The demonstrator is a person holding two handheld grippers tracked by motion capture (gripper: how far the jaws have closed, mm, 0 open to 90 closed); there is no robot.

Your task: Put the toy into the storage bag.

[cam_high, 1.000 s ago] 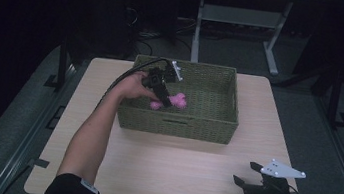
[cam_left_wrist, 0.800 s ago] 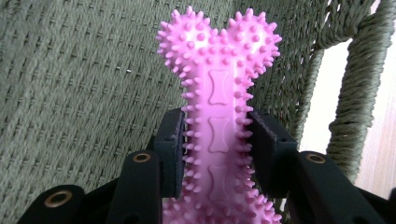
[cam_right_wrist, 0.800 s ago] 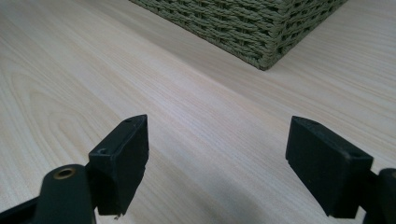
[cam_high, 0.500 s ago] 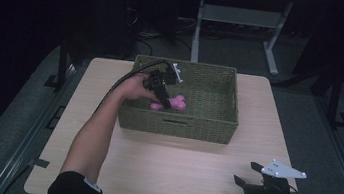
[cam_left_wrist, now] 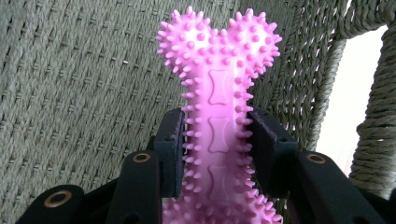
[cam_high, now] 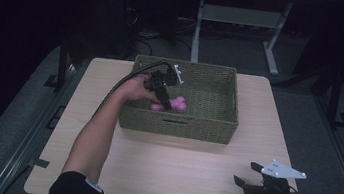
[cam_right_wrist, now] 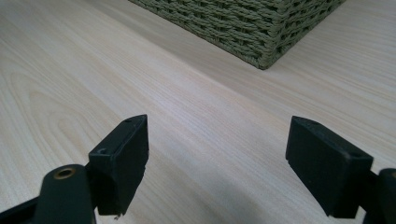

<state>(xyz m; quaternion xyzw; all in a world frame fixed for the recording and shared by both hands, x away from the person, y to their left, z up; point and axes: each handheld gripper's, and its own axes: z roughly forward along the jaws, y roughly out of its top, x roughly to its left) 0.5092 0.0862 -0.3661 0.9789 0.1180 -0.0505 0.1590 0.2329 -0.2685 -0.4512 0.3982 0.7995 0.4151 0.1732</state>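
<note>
Your left gripper (cam_left_wrist: 217,140) has barely moved inside the basket (cam_high: 229,104), jaws clamped on the bone (cam_left_wrist: 218,88); your right gripper (cam_right_wrist: 217,158) idles wide open, holding nothing.

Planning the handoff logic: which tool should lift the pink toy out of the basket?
Left. The left tool is already shut on the pink toy inside the basket. The right tool is open, over bare table.
</note>
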